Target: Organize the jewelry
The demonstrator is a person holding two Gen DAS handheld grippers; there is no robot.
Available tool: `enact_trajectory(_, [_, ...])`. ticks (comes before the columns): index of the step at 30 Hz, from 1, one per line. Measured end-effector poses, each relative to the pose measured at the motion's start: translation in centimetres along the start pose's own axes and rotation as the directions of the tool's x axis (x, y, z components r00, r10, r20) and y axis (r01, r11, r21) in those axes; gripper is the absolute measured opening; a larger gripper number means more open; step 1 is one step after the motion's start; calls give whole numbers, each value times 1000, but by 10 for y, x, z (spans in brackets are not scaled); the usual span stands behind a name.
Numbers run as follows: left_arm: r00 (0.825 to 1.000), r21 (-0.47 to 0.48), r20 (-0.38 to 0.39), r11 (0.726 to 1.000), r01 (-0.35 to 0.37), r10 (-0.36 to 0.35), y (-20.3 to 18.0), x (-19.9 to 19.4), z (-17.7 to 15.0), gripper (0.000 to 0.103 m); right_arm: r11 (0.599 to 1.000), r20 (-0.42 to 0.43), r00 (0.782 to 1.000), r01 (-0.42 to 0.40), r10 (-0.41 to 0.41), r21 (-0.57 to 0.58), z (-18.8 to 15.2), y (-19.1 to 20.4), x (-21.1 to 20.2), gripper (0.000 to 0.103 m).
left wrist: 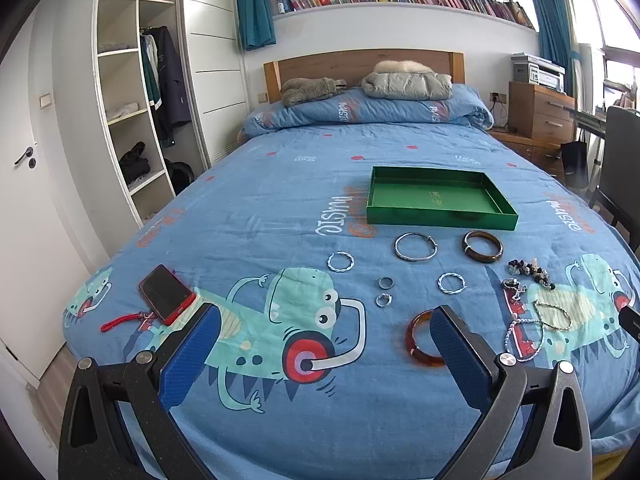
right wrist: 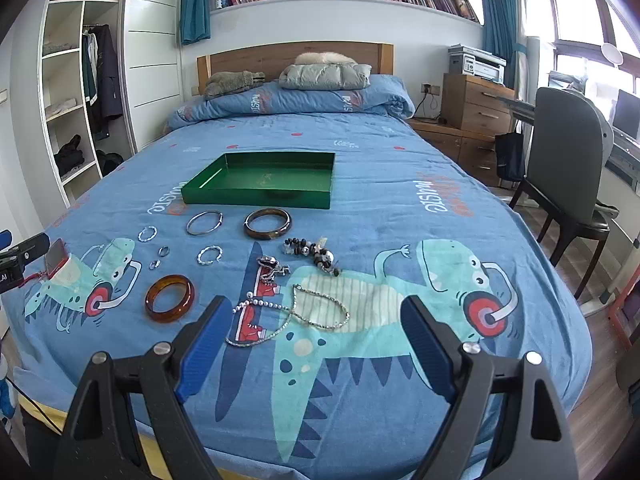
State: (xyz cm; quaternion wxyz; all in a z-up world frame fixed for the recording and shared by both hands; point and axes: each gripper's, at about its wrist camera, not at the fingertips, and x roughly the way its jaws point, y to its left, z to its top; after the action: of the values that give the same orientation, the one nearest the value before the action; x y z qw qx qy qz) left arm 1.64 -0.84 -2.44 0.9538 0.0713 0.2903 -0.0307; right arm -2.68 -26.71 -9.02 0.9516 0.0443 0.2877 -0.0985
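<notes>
- I took the green tray (left wrist: 440, 216) as landmark; it sat empty on the bed (left wrist: 280, 184), so by my judgement nothing was sorted yet.
- Left of the tray and nearer me: red phone (left wrist: 166, 294), not jewelry.
- In front of the tray, left to right: twisted silver ring (left wrist: 340, 261), silver bangle (left wrist: 415, 246), dark brown bangle (left wrist: 483, 246), bead bracelet (left wrist: 530, 271).
- Nearer still: amber bangle (right wrist: 169, 298), pearl strand (right wrist: 260, 320), silver chain (right wrist: 320, 308).
- Left gripper (left wrist: 326, 332) spread wide, empty; right gripper (right wrist: 316, 320) likewise released, holding nothing.
- Only the right view showed the chair (right wrist: 568, 168); the left showed the door (left wrist: 28, 200).
</notes>
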Motion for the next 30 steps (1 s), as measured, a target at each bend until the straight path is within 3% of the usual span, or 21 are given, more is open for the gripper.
enact_trajectory(30, [999,-11,-40,1000,19,-20,3,32,0,103,999,-47,999,-24,25,32,-4,-9,30,86])
